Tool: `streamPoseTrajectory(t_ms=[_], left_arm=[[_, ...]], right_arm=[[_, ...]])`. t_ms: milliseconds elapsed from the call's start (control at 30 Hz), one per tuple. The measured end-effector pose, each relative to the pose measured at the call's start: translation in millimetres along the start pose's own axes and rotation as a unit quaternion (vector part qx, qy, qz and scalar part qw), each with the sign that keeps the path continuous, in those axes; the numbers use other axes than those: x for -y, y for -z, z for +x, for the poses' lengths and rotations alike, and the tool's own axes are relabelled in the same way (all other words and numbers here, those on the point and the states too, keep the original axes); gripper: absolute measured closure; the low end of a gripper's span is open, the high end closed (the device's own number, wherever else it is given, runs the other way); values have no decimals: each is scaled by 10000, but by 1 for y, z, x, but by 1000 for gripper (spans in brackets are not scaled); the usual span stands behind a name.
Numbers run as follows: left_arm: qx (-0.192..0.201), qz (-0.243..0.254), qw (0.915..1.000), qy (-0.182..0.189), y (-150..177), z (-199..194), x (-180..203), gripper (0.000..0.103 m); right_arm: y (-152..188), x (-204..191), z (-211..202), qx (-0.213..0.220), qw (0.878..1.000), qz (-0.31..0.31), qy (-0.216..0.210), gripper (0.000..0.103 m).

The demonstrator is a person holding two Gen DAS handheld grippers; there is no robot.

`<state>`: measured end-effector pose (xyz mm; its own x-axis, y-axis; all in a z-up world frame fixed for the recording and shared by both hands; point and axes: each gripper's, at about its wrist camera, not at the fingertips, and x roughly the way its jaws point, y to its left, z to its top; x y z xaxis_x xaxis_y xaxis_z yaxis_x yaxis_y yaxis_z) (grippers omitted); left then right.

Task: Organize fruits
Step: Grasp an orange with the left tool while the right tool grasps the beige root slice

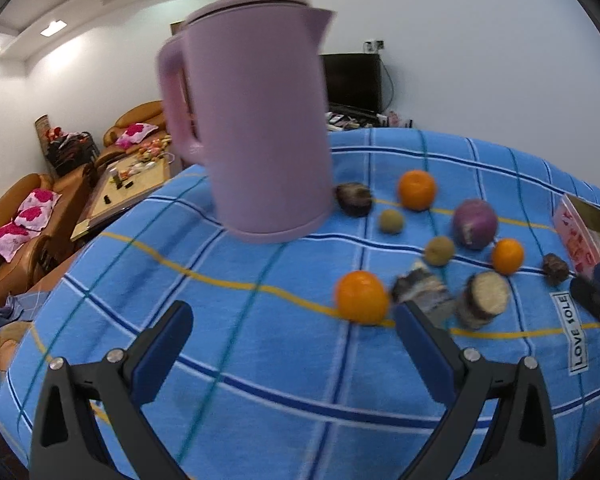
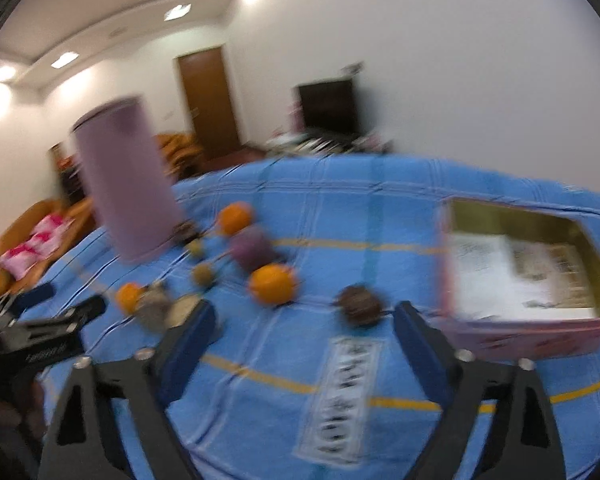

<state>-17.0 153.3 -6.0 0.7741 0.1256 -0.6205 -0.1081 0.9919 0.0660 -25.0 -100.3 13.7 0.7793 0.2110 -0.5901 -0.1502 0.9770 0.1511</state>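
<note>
Your left gripper (image 1: 296, 320) and right gripper (image 2: 304, 320) hover wide open, empty, over fruits scattered on the table (image 1: 260, 360); a careless sweep could roll the nearest orange (image 1: 362, 297) away from the box (image 2: 520, 264).

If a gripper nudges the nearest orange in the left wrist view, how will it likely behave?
The orange looks round and sits loose on the flat cloth, so a push would probably roll it. Its rind looks firm, so it should likely take a pinch without damage. The cut pieces lie close beside it and might stop a roll that way.
</note>
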Motion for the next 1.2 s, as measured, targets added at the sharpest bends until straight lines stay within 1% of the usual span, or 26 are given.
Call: streamPoseTrajectory(t_ms=[33, 67, 200, 267, 300, 333, 400, 533, 567, 600, 633, 700, 767, 833, 900, 1000, 1033, 1100, 1200], left_arm=[[-25, 6, 10000, 10, 0, 1, -4, 0], [-84, 8, 10000, 32, 0, 2, -6, 0], [-301, 140, 9993, 171, 0, 9, -6, 5], [-452, 246, 9985, 174, -2, 8, -2, 5], [-453, 267, 9985, 156, -1, 8, -1, 5], [-452, 283, 9985, 149, -1, 8, -1, 5], [-457, 301, 9984, 145, -2, 9, -2, 6], [-406, 411, 9982, 182, -5, 11, 1, 7], [-406, 470, 9979, 173, -6, 12, 3, 7], [-419, 507, 9977, 155, -6, 14, 5, 7], [-465, 540, 9974, 143, -6, 18, 7, 7], [-551, 562, 9968, 168, -4, 23, 8, 7], [-607, 458, 9968, 230, -2, 25, 6, 7], [-619, 317, 9967, 419, -3, 26, 4, 7], [-578, 302, 9964, 536, -7, 25, 7, 7], [-540, 502, 9965, 404, -13, 30, 20, 7], [-590, 567, 9960, 348, -15, 34, 24, 8], [-786, 586, 9948, 289, -16, 45, 27, 13], [-1067, 251, 9929, 458, -15, 58, 22, 13]], right_arm=[[0, -7, 5, -134, 9998, -89, -128, 24], [0, -15, 11, -240, 9994, -197, -171, 26], [1, -47, 27, -505, 9963, -649, -268, 26], [0, -60, 37, -671, 9943, -763, -315, 26], [0, -66, 43, -779, 9931, -803, -343, 31], [0, -71, 50, -871, 9919, -854, -343, 40], [-1, -77, 59, -1076, 9892, -960, -273, 48], [2, -83, 87, -1377, 9852, -1004, -158, 52], [1, -83, 88, -1398, 9851, -990, -157, 55], [0, -83, 87, -1326, 9862, -973, -211, 61], [-1, -83, 87, -1339, 9857, -1001, -231, 63], [-1, -83, 87, -1381, 9849, -1012, -253, 63], [0, -80, 85, -1370, 9854, -967, -291, 63], [1, -75, 77, -1294, 9874, -846, -338, 63], [3, -70, 68, -1143, 9899, -733, -411, 63], [4, -63, 55, -985, 9921, -681, -363, 63], [5, -61, 51, -963, 9925, -657, -366, 63], [6, -57, 45, -934, 9931, -595, -390, 63], [10, -50, 34, -902, 9937, -496, -439, 63]])
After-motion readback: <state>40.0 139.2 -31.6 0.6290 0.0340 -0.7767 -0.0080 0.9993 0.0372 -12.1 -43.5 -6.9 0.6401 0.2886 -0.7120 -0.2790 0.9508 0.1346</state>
